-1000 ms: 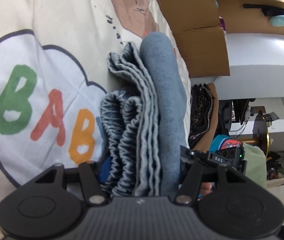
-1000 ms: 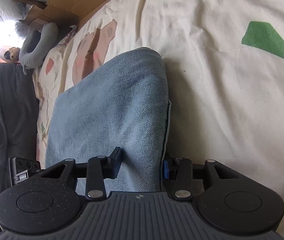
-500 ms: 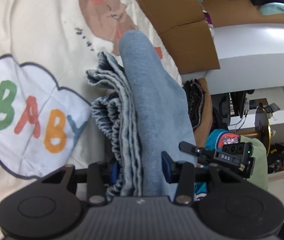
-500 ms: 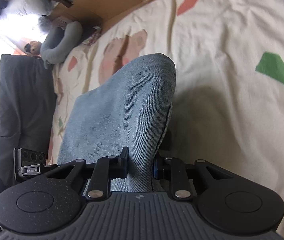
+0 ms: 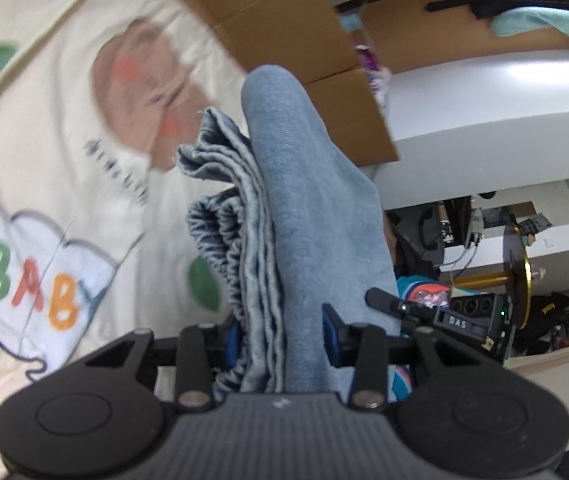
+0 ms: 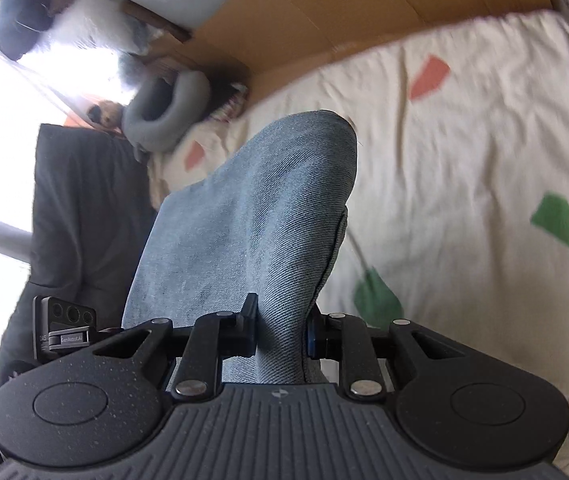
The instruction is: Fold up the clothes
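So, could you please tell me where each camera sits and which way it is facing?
Left wrist: on the left gripper, looking down along its fingers at folded denim garment over the printed bedsheet.
Right wrist: on the right gripper, facing the same denim above the sheet, cardboard beyond.
Shared: the clamped denim, the sheet; each shows the other gripper.

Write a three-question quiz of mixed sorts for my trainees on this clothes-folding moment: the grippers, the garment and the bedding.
1. True or false: the left gripper is clamped on the folded denim garment.
2. Multiple choice: the word printed in the cloud on the cream blanket is A) BABY B) LOVE C) STAR.
3. Fill in: in the right wrist view, the right gripper grips ____ fabric.

Key
1. True; its pads press on the bundled layers, elastic waistband included.
2. A.
3. Blue denim, lifted above the blanket.
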A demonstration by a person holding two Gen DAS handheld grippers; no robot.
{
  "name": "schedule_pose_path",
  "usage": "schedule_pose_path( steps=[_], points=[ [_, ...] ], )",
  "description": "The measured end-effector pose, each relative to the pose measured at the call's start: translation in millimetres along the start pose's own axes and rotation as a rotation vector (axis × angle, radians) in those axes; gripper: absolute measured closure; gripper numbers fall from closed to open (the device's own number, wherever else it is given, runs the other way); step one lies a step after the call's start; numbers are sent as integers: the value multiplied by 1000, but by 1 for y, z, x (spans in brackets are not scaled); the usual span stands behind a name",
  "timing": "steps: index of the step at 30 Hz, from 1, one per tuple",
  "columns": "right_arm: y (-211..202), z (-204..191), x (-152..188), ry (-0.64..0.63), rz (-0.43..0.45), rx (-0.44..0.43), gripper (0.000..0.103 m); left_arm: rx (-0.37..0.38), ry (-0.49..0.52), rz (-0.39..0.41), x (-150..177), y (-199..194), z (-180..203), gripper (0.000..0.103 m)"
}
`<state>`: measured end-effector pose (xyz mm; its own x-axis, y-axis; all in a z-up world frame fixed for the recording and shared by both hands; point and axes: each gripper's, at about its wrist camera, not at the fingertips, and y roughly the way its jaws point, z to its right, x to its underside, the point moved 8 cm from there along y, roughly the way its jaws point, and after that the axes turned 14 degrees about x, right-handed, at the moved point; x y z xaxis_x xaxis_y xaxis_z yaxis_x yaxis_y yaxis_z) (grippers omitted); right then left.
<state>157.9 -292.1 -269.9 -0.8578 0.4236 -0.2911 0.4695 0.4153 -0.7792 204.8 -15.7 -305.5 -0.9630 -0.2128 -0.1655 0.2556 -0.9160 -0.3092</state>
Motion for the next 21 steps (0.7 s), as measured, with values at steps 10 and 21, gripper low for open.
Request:
schedule_pose_path(
  steps=[10, 21],
  points=[
    [-95, -71, -62, -21, 103, -75, 81, -58, 83, 38, -45, -26, 129, 64],
    [-208, -147, -113, -67, 140, -111, 81, -114, 144, 95, -60, -65, 266, 64]
  ],
)
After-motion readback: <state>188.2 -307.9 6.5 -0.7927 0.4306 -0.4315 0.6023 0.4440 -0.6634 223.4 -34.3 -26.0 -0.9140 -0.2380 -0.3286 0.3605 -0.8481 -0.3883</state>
